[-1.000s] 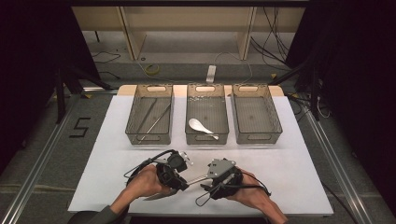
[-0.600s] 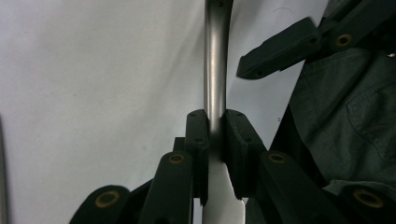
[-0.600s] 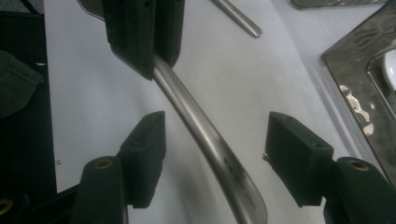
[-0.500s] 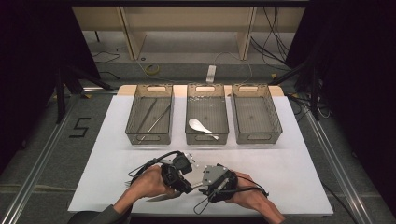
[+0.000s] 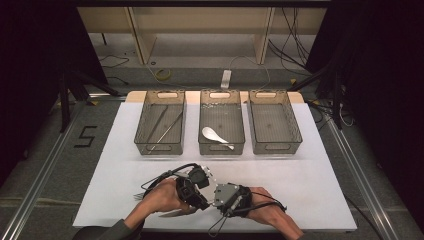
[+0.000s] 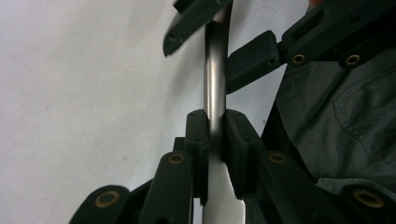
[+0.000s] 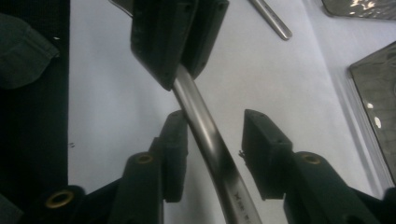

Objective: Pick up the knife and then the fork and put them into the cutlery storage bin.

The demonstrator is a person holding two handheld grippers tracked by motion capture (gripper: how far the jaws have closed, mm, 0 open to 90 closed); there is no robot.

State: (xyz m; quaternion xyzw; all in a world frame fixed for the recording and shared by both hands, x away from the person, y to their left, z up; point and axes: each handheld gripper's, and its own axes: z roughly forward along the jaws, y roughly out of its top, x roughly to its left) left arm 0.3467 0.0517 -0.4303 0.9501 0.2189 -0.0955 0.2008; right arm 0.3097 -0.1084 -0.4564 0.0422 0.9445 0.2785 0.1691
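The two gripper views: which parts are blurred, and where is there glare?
Left gripper view: the left claw, shut on the metal utensil, looks soft; a bright streak runs along the handle. Right gripper view: the right claw is soft too, the utensil between its closing jaws; glare on the tray.

Black claw [image 7: 212,144] with brass-coloured rivets, looping black cables, grey-green sleeve [image 5: 107,231]

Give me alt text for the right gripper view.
A curved metal utensil handle runs up between the right gripper, whose closing jaws have one pad touching it and the other still apart. Farther up, the left gripper is clamped on the same handle, over the white table.
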